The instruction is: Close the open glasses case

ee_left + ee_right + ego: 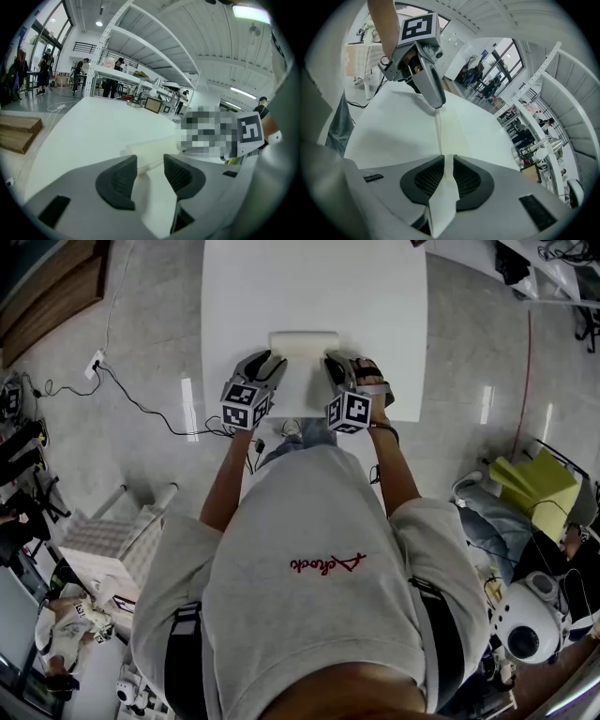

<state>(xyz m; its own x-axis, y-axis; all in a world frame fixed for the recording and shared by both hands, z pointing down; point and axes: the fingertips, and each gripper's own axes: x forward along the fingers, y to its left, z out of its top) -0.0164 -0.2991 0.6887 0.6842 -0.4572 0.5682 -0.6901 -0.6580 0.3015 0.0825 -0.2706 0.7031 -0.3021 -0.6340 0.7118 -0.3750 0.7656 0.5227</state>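
A white glasses case lies open on the white table, with its lid flap reaching toward me. My left gripper is at the flap's left edge and my right gripper at its right edge. In the right gripper view the flap runs edge-on between the right gripper's dark pads, which close against both of its faces. At the flap's far end is the left gripper. In the left gripper view the left gripper's jaws stand apart, white flap material lies in the gap, and the case is just beyond.
The table's near edge is right below both grippers. Around it on the floor are cables, a white rack at lower left, and a yellow-green object at right. People and shelving stand far behind the table.
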